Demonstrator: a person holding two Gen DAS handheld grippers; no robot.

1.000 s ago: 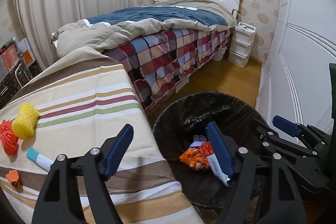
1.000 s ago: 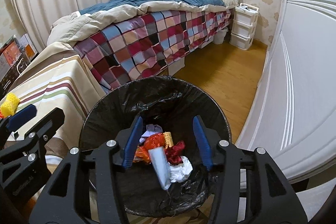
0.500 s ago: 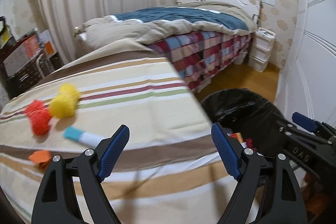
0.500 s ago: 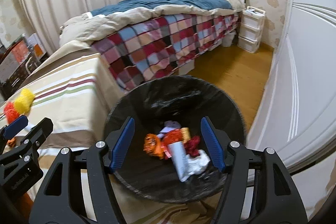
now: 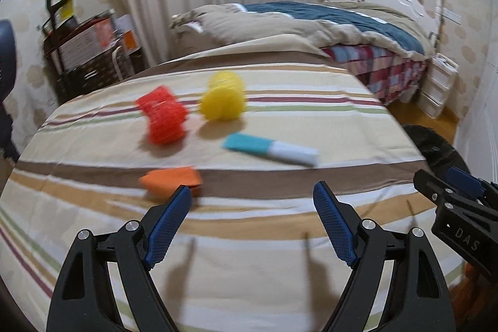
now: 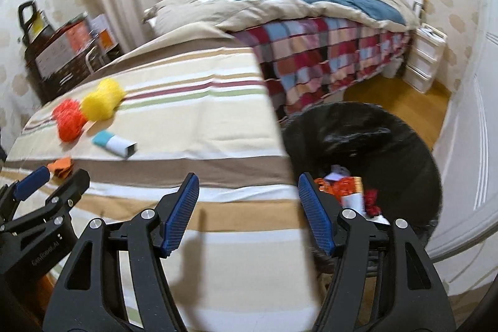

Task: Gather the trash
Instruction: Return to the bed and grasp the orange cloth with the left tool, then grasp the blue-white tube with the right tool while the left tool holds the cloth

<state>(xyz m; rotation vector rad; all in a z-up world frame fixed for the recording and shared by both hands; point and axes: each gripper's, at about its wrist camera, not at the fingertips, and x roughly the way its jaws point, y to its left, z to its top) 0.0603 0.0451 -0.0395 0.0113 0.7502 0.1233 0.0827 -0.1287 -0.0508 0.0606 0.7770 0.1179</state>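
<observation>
- The left claw point(image 5: 250, 201) is spread wide and holds nothing; only striped cloth shows between its pads.
- The right claw point(image 6: 247, 192) is empty too, its jaws opening over the near edge of the bench point(image 6: 186, 120), close to the bench's right edge.
- Nearest the left claw is the orange scrap point(image 5: 171, 179), just beyond its left fingertip on the brown stripe towards the near edge. It looks like crumpled paper or foil: light, soft, likely to squash flat. I would pinch it across its raised middle.
- Farther in, about mid-bench and ahead of the left claw's gap, lies the tube point(image 5: 270, 149), teal at one end and white at the other, lying flat. It looks stiff, light and probably empty, and may roll. Best taken across its narrow width near the middle.
- Beyond that, towards the far left, the red mesh point(image 5: 163, 119) and yellow mesh point(image 5: 222, 98) sit just beside each other. Both look like foam netting: springy and nearly weightless, easy to grip anywhere, though apt to slip out of a loose hold.
- From the right claw all four pieces lie well off to its left.
- The bin point(image 6: 373, 126), lined in black, stands on the floor at the bench's right edge, with wrappers already inside.
- The bed point(image 6: 311, 21) lies beyond.
</observation>
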